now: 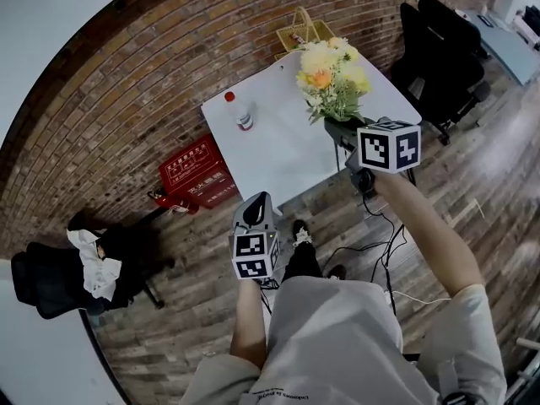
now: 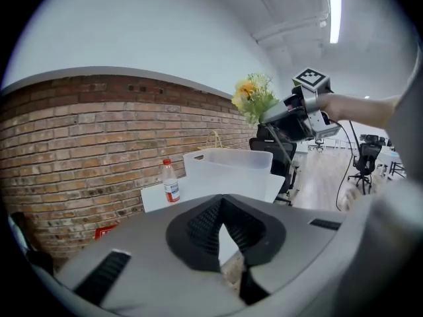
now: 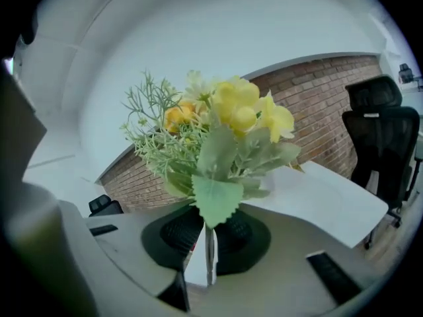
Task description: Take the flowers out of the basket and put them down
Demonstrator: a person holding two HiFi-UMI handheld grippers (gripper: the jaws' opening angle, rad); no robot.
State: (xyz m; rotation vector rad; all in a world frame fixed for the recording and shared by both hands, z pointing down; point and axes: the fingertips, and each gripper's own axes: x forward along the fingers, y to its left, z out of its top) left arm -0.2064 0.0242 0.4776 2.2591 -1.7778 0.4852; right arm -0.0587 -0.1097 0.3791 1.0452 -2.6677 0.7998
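A brick wall (image 1: 126,83) runs behind a white counter (image 1: 287,150) that stands on a wood floor (image 1: 194,310). Black chairs (image 1: 439,49) stand past the counter's right corner, and a red crate (image 1: 196,174) sits on the floor below its left edge.

In the left gripper view a pale plastic bin (image 2: 228,170) stands on the counter, with the basket's handle showing behind it. The basket (image 1: 302,30), yellow wicker, sits at the counter's far corner by the wall.

The flowers (image 3: 218,124), a yellow and orange bunch with green leaves, are out of the basket and held up in the air over the counter's right edge, heads upward. The right gripper (image 3: 208,233) is clamped on their stems, which run down between its 2 pads.

The left gripper (image 2: 221,226) hangs off the counter's near corner, in front of the person's legs. Its jaws are together at the tips with nothing between them.

A bottle (image 1: 245,118) with a red cap stands upright near the counter's left corner, well apart from the flowers.
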